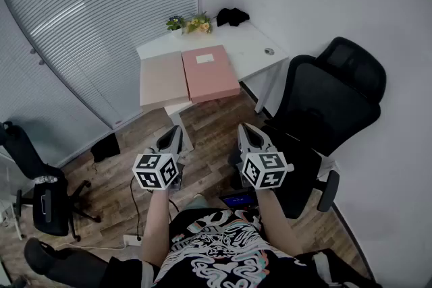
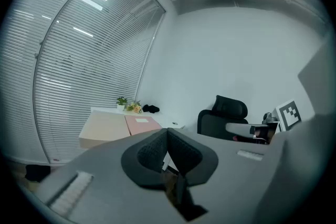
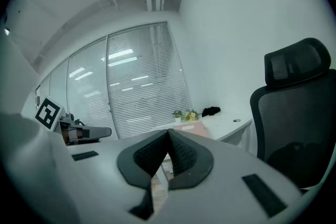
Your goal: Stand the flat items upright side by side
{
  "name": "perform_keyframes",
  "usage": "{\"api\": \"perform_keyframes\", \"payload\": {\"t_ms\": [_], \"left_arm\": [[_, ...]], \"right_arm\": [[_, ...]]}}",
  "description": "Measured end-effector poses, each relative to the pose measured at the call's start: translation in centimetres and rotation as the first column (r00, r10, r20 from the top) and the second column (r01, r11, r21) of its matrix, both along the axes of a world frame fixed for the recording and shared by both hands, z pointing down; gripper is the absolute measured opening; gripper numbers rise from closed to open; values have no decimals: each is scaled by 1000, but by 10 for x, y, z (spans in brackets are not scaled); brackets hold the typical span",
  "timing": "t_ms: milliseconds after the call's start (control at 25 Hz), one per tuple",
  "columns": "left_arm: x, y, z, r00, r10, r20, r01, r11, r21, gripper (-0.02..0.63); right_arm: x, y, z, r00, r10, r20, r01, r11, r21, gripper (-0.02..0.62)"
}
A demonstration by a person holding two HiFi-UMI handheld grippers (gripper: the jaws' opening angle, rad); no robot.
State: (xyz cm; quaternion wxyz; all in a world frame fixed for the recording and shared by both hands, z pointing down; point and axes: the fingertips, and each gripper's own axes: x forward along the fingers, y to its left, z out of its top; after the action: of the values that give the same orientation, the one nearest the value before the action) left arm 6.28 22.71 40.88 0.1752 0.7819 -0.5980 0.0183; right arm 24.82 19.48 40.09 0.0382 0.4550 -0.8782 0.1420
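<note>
Two flat boxes lie side by side on the white desk [image 1: 250, 44]: a beige one [image 1: 162, 79] on the left and a pink one [image 1: 210, 72] with a white label on the right. Both overhang the desk's near edge. In the left gripper view the beige box [image 2: 104, 129] and pink box [image 2: 143, 124] show far ahead; in the right gripper view only the pink box [image 3: 190, 128] peeks over the jaws. My left gripper [image 1: 173, 138] and right gripper [image 1: 248, 135] hang over the wooden floor, well short of the desk, each shut with nothing between the jaws.
A black office chair [image 1: 324, 111] stands right of the desk, close to my right gripper. Small potted flowers [image 1: 191, 23] and a black object [image 1: 232, 15] sit at the desk's back edge. Window blinds [image 1: 101, 17] run along the left. Another black chair [image 1: 40, 195] stands at the lower left.
</note>
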Motion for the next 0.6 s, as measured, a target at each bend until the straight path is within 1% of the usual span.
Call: {"api": "perform_keyframes", "payload": {"t_ms": [160, 320, 400, 480, 520, 560, 600], "left_arm": [[-3, 5, -1, 1000, -20, -7, 20, 1000, 7, 2], [-2, 13, 3, 1000, -18, -8, 18, 1000, 2, 2], [-5, 17, 2, 999, -22, -27, 22, 1000, 8, 2], [-11, 20, 1, 997, -31, -64, 31, 999, 12, 3], [-13, 20, 0, 996, -31, -85, 32, 999, 14, 10], [-14, 20, 0, 994, -26, -105, 28, 1000, 15, 45], [-13, 19, 0, 992, -19, -121, 21, 1000, 16, 95]], "right_arm": [[-2, 6, 1, 1000, -1, 0, 1, 1000, -6, 2], [-1, 14, 6, 1000, -1, 7, 1, 1000, -18, 2], [-2, 17, 6, 1000, 1, 19, -1, 1000, -21, 2], [-3, 20, 4, 999, 3, 52, -2, 1000, -23, 2], [-3, 20, 3, 997, 2, 71, 0, 1000, -27, 3], [-3, 21, 3, 996, -2, 90, 5, 999, -33, 3], [-3, 20, 4, 994, -8, 107, 13, 999, -42, 27]]}}
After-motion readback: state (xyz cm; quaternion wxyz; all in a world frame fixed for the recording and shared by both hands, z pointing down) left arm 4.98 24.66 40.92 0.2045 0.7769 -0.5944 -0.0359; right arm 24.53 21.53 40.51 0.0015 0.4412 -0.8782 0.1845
